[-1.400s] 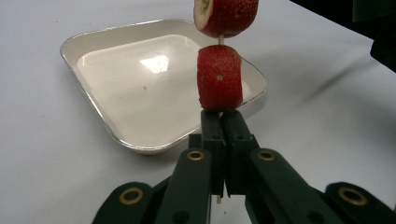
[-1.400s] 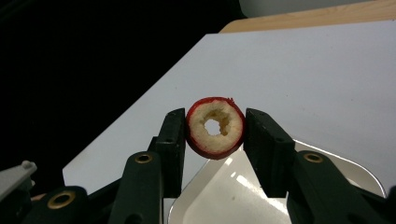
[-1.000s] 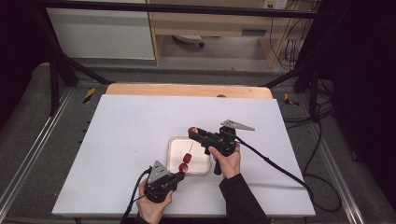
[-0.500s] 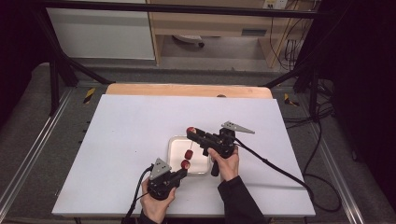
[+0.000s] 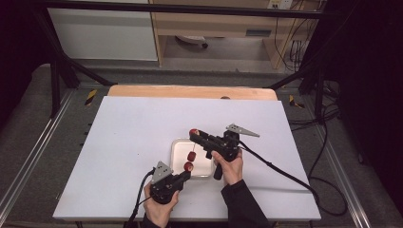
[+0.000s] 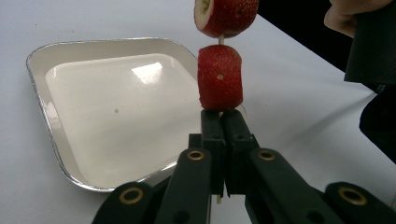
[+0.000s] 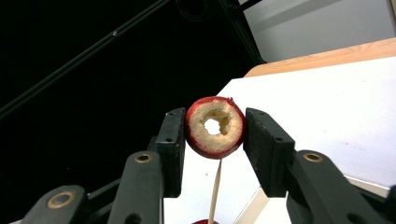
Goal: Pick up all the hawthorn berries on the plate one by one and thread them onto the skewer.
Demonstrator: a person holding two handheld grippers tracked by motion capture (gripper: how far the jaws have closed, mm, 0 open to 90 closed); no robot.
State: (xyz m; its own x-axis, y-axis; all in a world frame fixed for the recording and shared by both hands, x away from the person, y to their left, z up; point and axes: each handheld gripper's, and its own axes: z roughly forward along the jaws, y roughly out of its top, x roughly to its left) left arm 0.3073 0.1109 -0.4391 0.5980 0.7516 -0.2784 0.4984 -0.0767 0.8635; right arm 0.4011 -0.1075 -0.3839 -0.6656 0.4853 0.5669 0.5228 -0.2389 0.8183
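The left hand-held gripper (image 6: 219, 121), low in the centre of the high view, is pinching a thin wooden skewer (image 6: 221, 40) with its jaws pressed together on the stick, just below two red fruit pieces (image 6: 219, 77) already threaded on it. The right hand-held gripper (image 7: 215, 128) is clamping a third cored fruit piece (image 7: 215, 127) between its pads, and the skewer's tip is sitting just under it. Both are hanging above a foil tray (image 6: 51, 135) on the white worktop (image 5: 128, 137).

To do this well, I judge the hollow core should be lined up squarely over the tip, with the skewer held steady and upright, and the piece pressed down gently so it does not split.

Compared with half a second ago, the left hand-held gripper is sitting slightly lower and further left in the high view, and the skewer is leaning more towards the right one.
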